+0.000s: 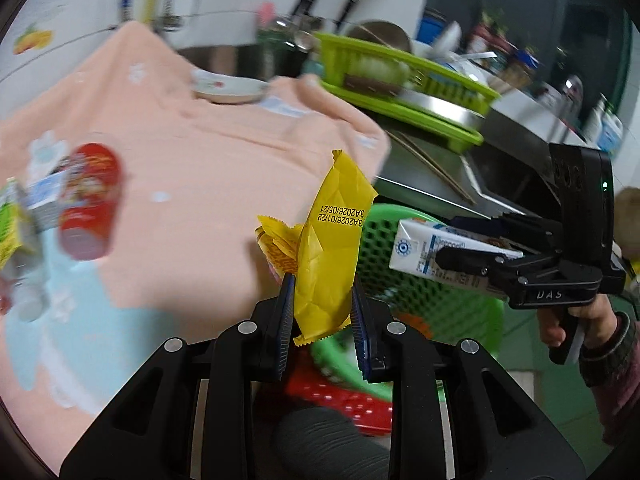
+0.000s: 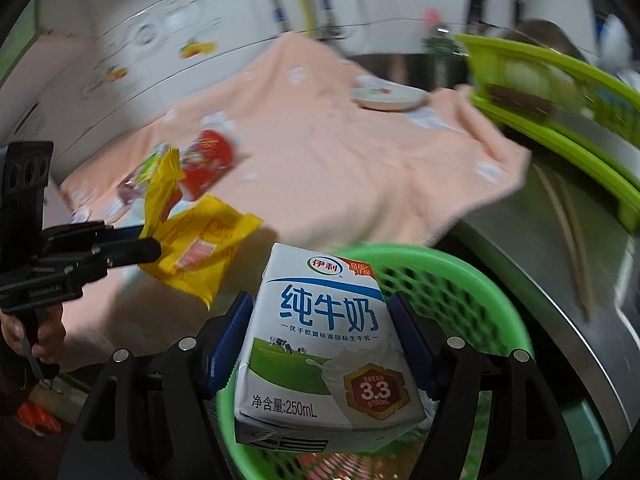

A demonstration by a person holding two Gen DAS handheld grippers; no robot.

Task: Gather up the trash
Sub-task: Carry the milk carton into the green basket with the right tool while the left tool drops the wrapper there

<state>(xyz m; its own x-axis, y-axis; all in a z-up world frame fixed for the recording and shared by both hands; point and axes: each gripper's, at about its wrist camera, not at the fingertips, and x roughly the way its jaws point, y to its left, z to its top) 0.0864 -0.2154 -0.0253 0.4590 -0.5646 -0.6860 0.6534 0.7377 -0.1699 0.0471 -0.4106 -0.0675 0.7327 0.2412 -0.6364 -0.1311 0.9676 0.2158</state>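
Peach cloth [image 1: 208, 148] spread over the counter, blurred. Green mesh basket [image 2: 452, 280] below its near edge, just under both my tongs. Red can [image 1: 90, 200] lying on the cloth, well apart at far left. My right tongs [image 2: 320, 320] clamp a white milk carton [image 2: 324, 340] over the basket. My left tongs [image 1: 322, 300] pinch a yellow wrapper [image 1: 332, 256], standing upright beside the basket rim.
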